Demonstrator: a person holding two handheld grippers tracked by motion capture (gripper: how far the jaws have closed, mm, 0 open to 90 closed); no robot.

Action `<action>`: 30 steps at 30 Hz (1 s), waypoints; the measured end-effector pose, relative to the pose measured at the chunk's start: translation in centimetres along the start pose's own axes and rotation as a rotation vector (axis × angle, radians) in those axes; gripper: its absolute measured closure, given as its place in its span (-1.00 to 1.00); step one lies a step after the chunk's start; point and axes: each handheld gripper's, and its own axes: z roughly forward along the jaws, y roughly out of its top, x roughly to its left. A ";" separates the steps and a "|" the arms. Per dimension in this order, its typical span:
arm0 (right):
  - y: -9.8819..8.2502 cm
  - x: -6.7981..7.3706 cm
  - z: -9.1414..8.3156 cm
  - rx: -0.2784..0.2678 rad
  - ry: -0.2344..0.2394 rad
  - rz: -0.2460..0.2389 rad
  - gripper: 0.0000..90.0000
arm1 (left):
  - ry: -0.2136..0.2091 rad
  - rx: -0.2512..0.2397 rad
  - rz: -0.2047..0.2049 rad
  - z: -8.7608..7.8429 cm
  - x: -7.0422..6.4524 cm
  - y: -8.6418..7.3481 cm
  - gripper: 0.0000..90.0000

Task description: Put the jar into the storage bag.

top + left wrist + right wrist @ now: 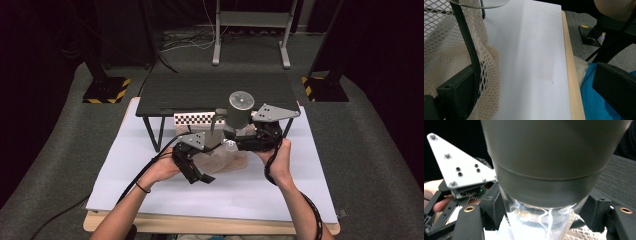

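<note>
My right gripper (234, 136) is shut on a bottle (239, 109) with a wide grey cap and a clear body, held upright above the table. In the right gripper view the black jaws sit on either side of the bottle's (544, 170) clear part, just under the cap. A cream mesh bag (227, 160) lies on the white sheet right below it. My left gripper (202, 177) is at the bag's left side, jaws wide apart. In the left gripper view the mesh bag (439, 50) and its dark cord hang over the left jaw; the right jaw is bare.
A low black table (215, 92) stands at the back of the white sheet (250, 195), with a checkered strip (195, 119) at its front edge. The board's wooden edge (572, 75) runs close by the person's lap. A metal stand (250, 20) and striped floor bases (106, 90) are behind.
</note>
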 end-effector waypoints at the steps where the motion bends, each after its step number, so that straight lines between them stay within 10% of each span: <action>1: 0.2 0.0 0.2 0.000 -0.001 -0.001 -0.34 | -0.001 -0.001 -0.001 0.0 0.0 0.0 -1.00; 30: 1.1 -0.5 4.7 0.003 -0.005 -0.009 -0.34 | -0.026 -0.020 -0.008 -0.2 0.0 0.0 -1.00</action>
